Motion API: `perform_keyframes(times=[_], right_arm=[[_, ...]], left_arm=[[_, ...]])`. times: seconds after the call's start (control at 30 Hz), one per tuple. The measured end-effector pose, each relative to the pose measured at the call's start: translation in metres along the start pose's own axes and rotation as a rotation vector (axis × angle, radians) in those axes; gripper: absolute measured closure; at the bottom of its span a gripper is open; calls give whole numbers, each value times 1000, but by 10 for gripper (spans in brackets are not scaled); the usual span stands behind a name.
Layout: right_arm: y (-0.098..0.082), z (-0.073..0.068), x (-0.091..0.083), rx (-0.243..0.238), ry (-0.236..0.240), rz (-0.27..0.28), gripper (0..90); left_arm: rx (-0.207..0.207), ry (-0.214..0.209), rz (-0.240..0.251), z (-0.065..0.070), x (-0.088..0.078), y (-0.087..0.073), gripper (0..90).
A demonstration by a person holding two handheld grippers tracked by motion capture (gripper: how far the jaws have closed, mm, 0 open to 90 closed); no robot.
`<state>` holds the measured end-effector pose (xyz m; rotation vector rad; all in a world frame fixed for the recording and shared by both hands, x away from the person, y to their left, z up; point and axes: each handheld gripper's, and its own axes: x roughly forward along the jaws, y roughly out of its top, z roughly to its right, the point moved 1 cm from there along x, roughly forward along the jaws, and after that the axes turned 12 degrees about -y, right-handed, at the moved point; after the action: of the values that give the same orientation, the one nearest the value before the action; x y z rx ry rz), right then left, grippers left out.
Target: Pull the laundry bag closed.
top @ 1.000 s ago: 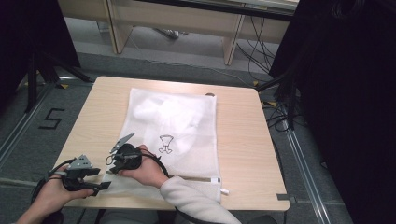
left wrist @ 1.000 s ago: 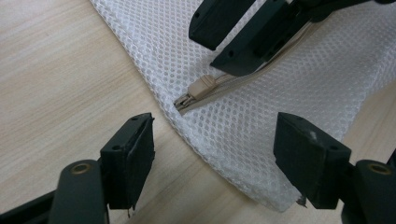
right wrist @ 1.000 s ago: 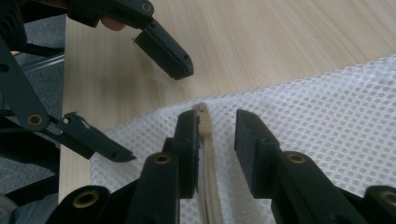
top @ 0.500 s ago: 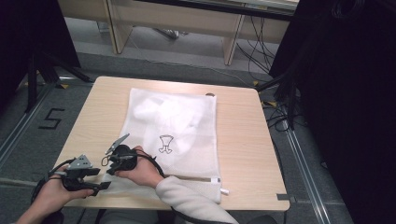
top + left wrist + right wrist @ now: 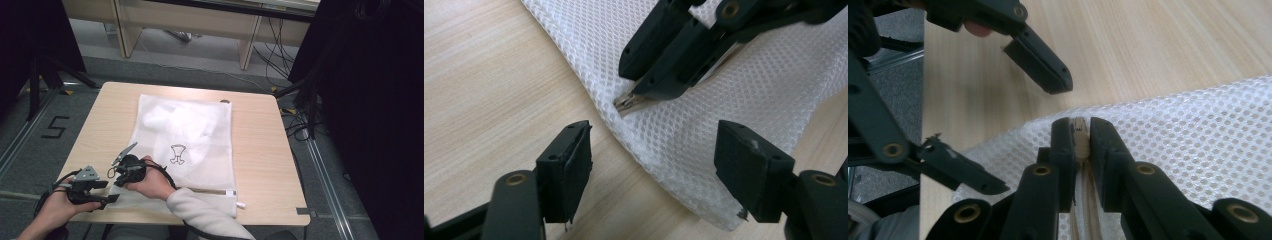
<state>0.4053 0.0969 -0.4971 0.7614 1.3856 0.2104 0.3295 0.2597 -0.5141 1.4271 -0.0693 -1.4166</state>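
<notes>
So my left gripper [image 5: 654,170] is wide open, pads either side of the mesh bag [image 5: 187,135] corner, not touching. Right gripper [image 5: 1080,132] just closed, pinching the zip pull [image 5: 1079,125] at the bag's near-left edge on the table [image 5: 260,150].

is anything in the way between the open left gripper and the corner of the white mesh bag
Nothing visible. The left gripper stands open with the near corner of the white mesh laundry bag lying between its jaws on the light wooden table. The right gripper, whose jaws have just been closing, pinches the bag's metal zipper pull a little beyond.
</notes>
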Motion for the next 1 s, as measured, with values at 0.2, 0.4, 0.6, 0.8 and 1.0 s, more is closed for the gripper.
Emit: perform_keyframes(times=[0.2,0.4,0.6,0.8,1.0], right_arm=[[2,1,-13,-12,-10,7,816],[0,2,-22,-31,-15,12,816],[-3,1,-24,-35,-23,-2,818],[-9,-1,-26,-64,-36,-16,822],[-15,-3,-26,-38,-44,-58,823]], left_arm=[[-60,-67,55,-2,5,2,414],[-87,-109,101,-6,5,6,691],[-99,-109,112,-4,1,8,842],[-111,-119,120,-2,0,10,855],[-121,-121,123,-2,-1,10,856]])
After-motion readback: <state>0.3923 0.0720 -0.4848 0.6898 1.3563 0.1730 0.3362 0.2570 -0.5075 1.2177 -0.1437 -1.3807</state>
